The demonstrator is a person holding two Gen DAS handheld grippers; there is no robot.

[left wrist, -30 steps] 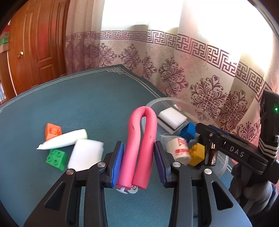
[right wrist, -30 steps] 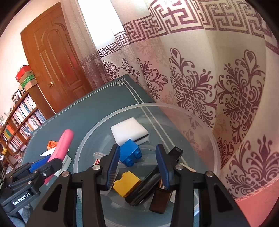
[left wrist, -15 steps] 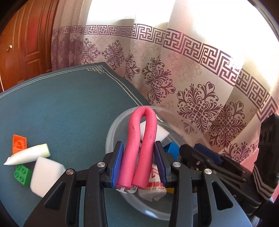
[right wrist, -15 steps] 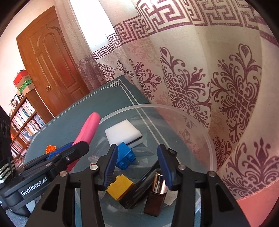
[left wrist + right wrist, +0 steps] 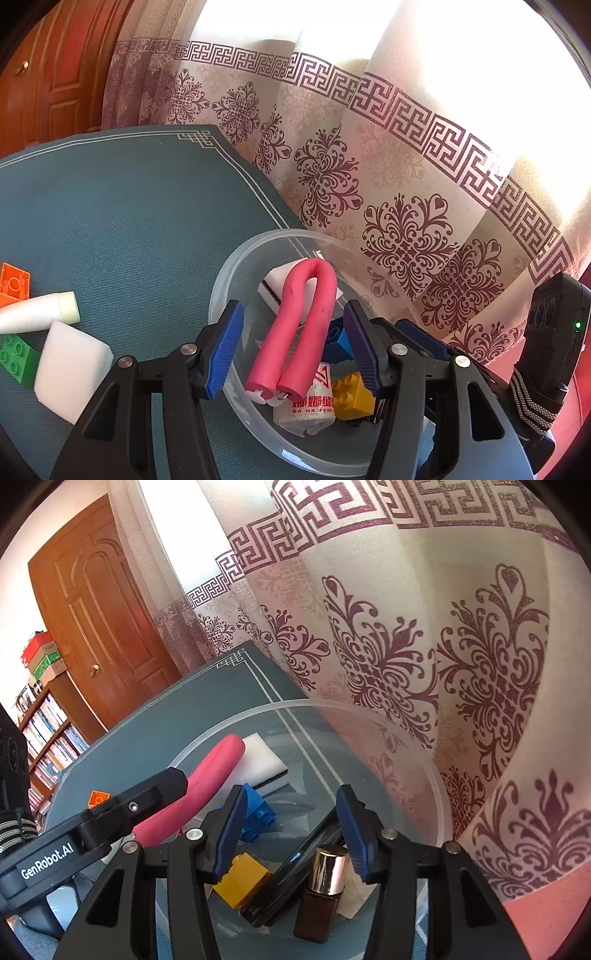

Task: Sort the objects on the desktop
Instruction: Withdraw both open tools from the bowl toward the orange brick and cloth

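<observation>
A pink foam roller [image 5: 269, 365], bent into a U, lies in the clear plastic bowl [image 5: 221, 295] between the fingers of my left gripper [image 5: 293, 314]. Those jaws are opening and the pads stand clear of the roller. My right gripper [image 5: 291, 797] hangs over the same bowl [image 5: 369, 712], its jaws opening too, with nothing pressed between them. Below it lie a brown bottle with a gold cap [image 5: 325, 886], a black flat object [image 5: 291, 871], a yellow brick [image 5: 242, 884], a blue brick [image 5: 256, 812] and a white sponge [image 5: 264, 757].
Left of the bowl on the teal mat lie an orange brick [image 5: 13, 282], a white tube [image 5: 37, 312], a green brick [image 5: 16, 358] and a white sponge [image 5: 72, 369]. A patterned curtain [image 5: 406, 221] hangs close behind the bowl. A white printed roll [image 5: 306, 406] lies inside the bowl.
My left gripper carried the pink roller rightward over the bowl, then its jaws spread and let it go. The right jaws widened a little, staying over the bowl.
</observation>
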